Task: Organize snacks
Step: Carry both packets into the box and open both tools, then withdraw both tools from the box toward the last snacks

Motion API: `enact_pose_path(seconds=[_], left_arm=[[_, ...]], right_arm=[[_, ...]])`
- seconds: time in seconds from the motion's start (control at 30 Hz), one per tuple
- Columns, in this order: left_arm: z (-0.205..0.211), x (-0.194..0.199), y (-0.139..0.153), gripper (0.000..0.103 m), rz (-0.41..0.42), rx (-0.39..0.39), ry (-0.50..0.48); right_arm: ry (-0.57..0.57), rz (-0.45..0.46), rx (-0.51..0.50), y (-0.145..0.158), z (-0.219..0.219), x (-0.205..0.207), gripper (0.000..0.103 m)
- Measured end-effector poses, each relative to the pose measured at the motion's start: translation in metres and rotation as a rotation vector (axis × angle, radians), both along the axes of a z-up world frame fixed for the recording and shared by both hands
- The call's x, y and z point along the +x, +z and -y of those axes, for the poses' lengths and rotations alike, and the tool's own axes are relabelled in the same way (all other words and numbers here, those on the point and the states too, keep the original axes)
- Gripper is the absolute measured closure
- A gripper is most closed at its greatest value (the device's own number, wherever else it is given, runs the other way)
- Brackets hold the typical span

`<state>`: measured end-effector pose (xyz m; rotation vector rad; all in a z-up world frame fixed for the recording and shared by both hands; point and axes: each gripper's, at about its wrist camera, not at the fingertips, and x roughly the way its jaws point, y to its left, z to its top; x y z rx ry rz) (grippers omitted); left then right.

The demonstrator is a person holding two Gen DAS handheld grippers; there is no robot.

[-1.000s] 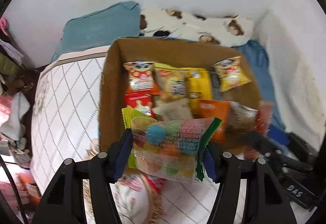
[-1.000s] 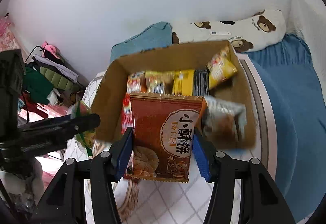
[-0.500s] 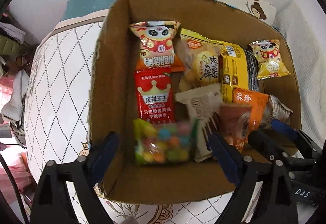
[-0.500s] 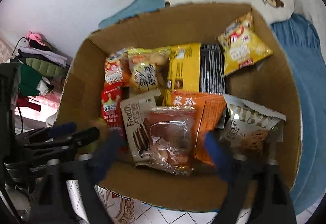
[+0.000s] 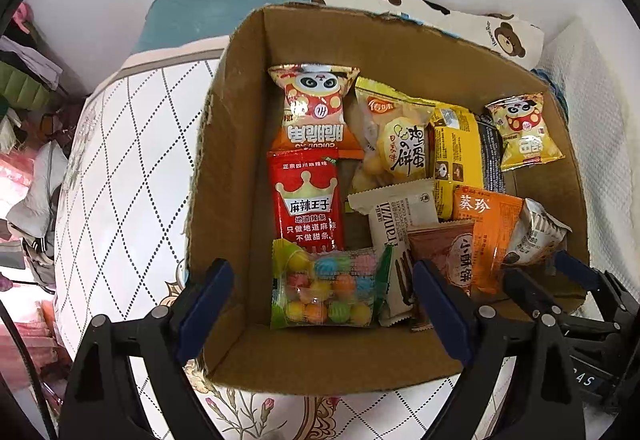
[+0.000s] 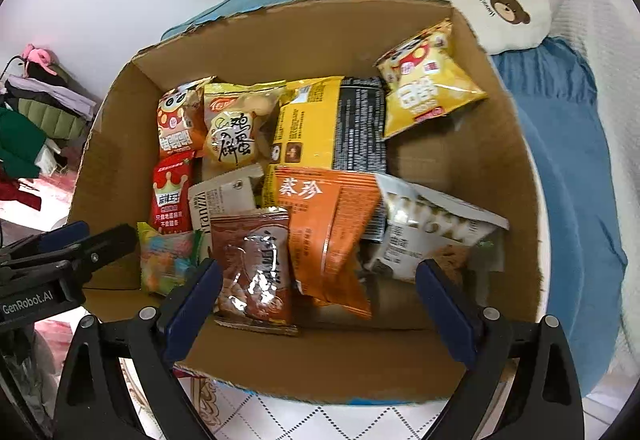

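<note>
**Dropping two snacks into the box**

Hanging over the cardboard box (image 5: pixel 224 167), the left gripper (image 5: pixel 320 304) has just been opening and stands spread, its pads clear of the candy bag (image 5: pixel 326 290) lying flat between them by the near wall. The right gripper (image 6: pixel 316 304) has likewise been opening and grips nothing; the brown biscuit packet (image 6: pixel 254 268) rests on the other snacks beneath it. Both packets sit at the near end, likely because the far end is already full.
</note>
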<state>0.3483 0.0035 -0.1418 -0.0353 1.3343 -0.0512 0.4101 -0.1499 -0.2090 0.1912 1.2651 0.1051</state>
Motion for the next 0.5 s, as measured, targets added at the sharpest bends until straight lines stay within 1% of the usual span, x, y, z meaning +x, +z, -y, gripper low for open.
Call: enact_pose_path(seconds=[0.2, 0.4, 0.5], left_arm=[[0.004, -0.018, 0.023, 0.011, 0.080, 0.001, 0.005], [0.010, -0.052, 0.058, 0.011, 0.209, 0.009, 0.002], [0.013, -0.068, 0.073, 0.011, 0.258, 0.014, -0.006]], right_arm=[[-0.019, 0.063, -0.029, 0.028, 0.009, -0.022, 0.004], [-0.032, 0.168, -0.073, 0.060, 0.013, -0.055, 0.004], [-0.040, 0.224, -0.091, 0.078, 0.015, -0.072, 0.004]])
